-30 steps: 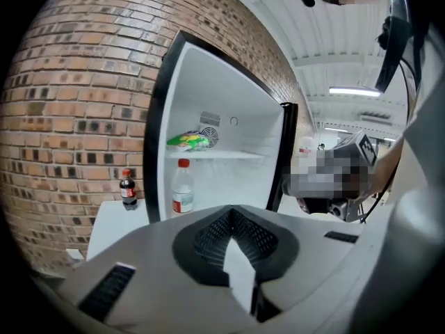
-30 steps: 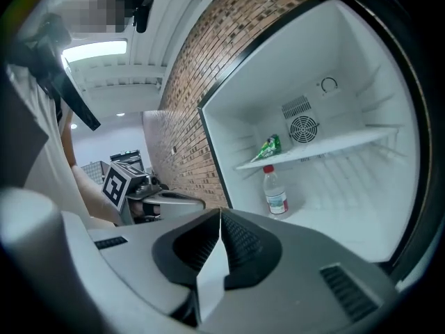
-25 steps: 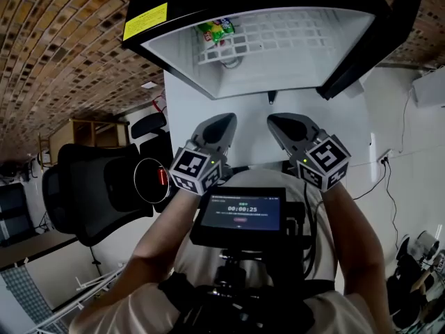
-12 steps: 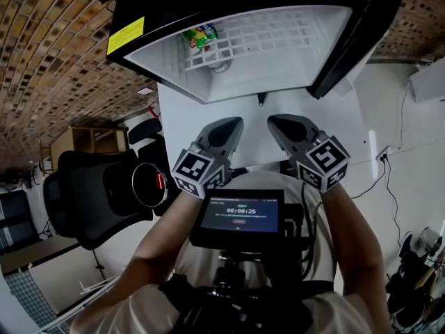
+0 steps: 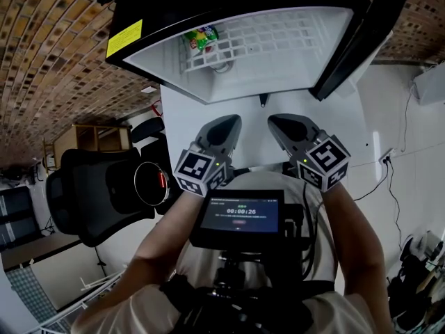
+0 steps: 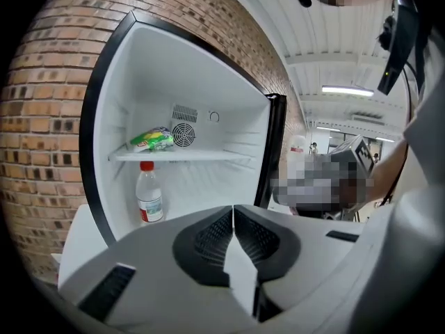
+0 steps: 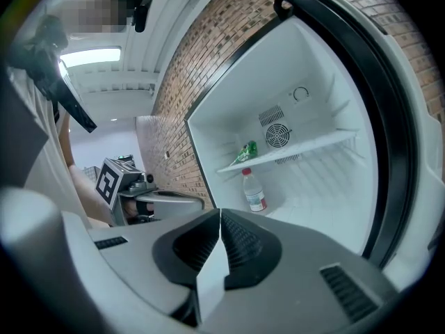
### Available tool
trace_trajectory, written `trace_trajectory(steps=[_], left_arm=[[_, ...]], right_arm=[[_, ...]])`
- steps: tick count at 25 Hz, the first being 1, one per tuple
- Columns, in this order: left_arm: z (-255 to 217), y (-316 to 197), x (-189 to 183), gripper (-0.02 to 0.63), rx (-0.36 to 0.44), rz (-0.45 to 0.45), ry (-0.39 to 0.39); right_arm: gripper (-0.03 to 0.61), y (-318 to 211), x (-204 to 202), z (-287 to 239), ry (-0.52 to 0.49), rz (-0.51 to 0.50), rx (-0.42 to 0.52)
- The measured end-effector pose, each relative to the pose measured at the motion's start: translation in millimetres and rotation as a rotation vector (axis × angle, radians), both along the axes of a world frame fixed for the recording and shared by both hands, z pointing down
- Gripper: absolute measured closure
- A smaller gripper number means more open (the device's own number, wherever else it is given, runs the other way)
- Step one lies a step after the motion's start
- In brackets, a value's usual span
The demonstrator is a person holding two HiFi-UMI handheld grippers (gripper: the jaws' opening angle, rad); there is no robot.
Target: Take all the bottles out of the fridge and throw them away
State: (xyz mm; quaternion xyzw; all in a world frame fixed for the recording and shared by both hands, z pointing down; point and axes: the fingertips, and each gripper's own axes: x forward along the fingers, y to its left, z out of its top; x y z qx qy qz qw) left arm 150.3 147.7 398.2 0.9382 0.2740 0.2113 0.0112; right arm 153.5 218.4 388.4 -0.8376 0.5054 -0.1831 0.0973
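I'm holding the left gripper (image 5: 229, 121) and right gripper (image 5: 277, 120) pressed together, empty. The bottle (image 6: 149, 195) is standing on the fridge (image 5: 278, 65) floor, ten o'clock of my left jaws. Reaching in closed, I'm risking toppling it.

A brick wall (image 5: 55, 68) backs a black office chair (image 5: 90, 193) and wooden shelving (image 5: 87, 134).

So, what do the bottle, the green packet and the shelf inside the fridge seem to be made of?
The bottle is likely clear plastic: a pale see-through body, a red cap and a paper-like label. The packet looks like thin glossy film, probably plastic; it is crumpled and shines. The shelf is a white grid of thin bars, likely coated wire.
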Motion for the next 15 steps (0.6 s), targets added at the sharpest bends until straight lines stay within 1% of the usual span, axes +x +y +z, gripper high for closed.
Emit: trace_trajectory(steps=[6,9,12,13,14,15], left_arm=[[1,-13,6,0.597,-0.005,-0.032,0.005],[2,-23,7,0.597,-0.014,-0.051,0.002],[3,-24,5,0.597,-0.022,-0.066,-0.003],[3,-24,4,0.597,-0.024,-0.071,-0.003],[3,-24,3,0.597,-0.025,-0.077,-0.003],[2,-25,2,0.597,-0.027,-0.083,-0.002]], right_arm=[[0.575,-7,4,-1,-0.002,-0.017,0.003],[0.575,-16,11,-8,0.021,-0.026,0.021],[0.574,-21,22,-32,0.085,-0.032,0.052],[0.573,-24,26,-41,0.118,-0.040,0.041],[0.554,-27,31,-50,0.158,-0.050,0.018],[0.550,-32,38,-59,0.204,-0.062,-0.014]])
